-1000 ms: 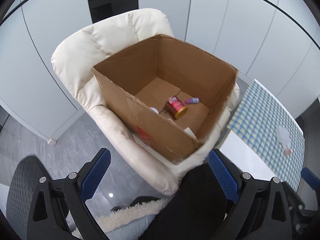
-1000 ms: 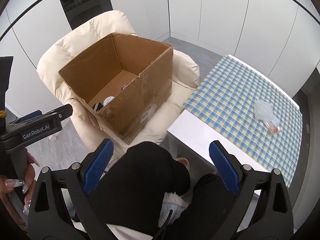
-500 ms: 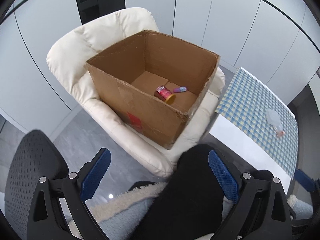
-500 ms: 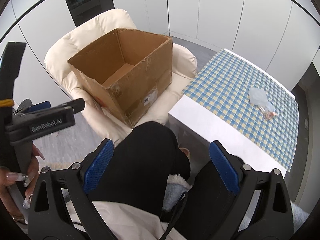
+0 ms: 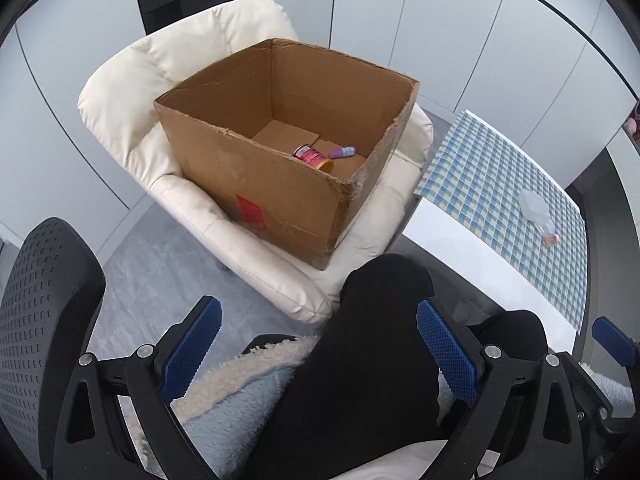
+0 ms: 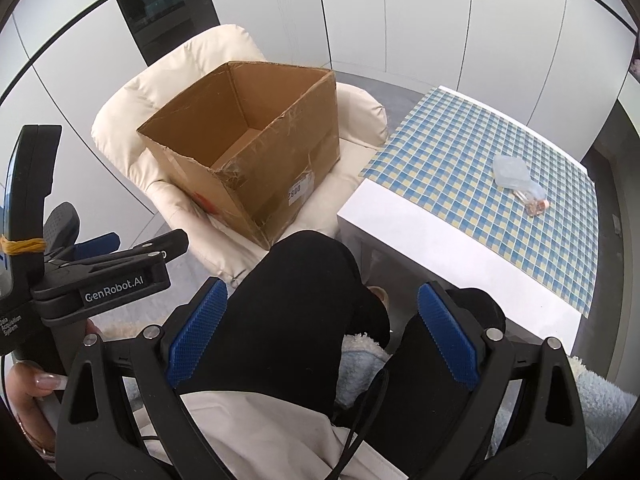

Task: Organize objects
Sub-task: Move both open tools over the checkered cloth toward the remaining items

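While held low over the person's lap, left gripper (image 5: pixel 318 354) seen in left wrist view with blue-padded fingers (image 5: pixel 191 354) spread wide, nothing between them; black-trousered knee (image 5: pixel 384 320) and fleecy pale-blue garment (image 5: pixel 240 392) directly below. Beyond the knee, open cardboard box (image 5: pixel 280 200) seated on cream armchair (image 5: pixel 160 92), flaps up, red label on near wall. Inside box, on the floor near the right side: red can (image 5: pixel 313 157) lying on its side, small purple bottle (image 5: pixel 342 152) just beside it, apart from the can or barely touching, cannot tell. At right, white table (image 5: pixel 460 248) with blue-and-yellow checked cloth (image 5: pixel 500 184); clear plastic bag (image 5: pixel 538 216) lying on cloth, well apart from box. Black mesh office chair (image 5: pixel 44 312) at lower left. Right wrist view: right gripper (image 6: pixel 322 334) likewise wide open and empty, poised above both knees. Left gripper body at left edge, lettered "GenRobot.AI", gripped by a hand (image 6: pixel 28 384) with long nails. Same box on armchair, white sticker on its right wall; contents hidden behind near wall from this angle. Bag on checked cloth at right, far side of table.
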Motion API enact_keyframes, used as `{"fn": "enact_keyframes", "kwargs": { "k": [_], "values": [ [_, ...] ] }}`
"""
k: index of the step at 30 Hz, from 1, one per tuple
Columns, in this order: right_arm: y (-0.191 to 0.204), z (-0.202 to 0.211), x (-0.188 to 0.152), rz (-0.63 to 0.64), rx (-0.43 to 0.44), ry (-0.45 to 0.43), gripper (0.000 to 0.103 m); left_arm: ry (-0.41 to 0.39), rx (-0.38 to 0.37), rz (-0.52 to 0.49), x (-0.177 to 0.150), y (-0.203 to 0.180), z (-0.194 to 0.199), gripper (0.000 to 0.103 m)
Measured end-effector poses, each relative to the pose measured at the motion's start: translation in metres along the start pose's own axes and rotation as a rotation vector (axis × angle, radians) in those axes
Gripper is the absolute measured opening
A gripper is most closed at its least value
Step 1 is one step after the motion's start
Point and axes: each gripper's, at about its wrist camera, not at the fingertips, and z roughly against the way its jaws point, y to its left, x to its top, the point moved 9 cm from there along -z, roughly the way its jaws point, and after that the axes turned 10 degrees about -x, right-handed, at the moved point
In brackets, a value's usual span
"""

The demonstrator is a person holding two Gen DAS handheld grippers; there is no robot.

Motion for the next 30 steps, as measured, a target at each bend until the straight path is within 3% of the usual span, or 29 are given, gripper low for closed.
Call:
{"fn": "enact_keyframes", "kwargs": {
  "k": [17, 30],
  "values": [
    [-0.018, 0.000, -0.001, -0.040, -0.018, -0.004, 0.098, -0.017, 0.012, -0.056, 0.011, -0.016, -0.004, 0.099],
    [-0.070, 0.006, -0.015, -0.156, -0.100, -0.007, 0.098, -0.014, -0.060, -0.214, 0.013, -0.091, -0.021, 0.099]
  ]
}}
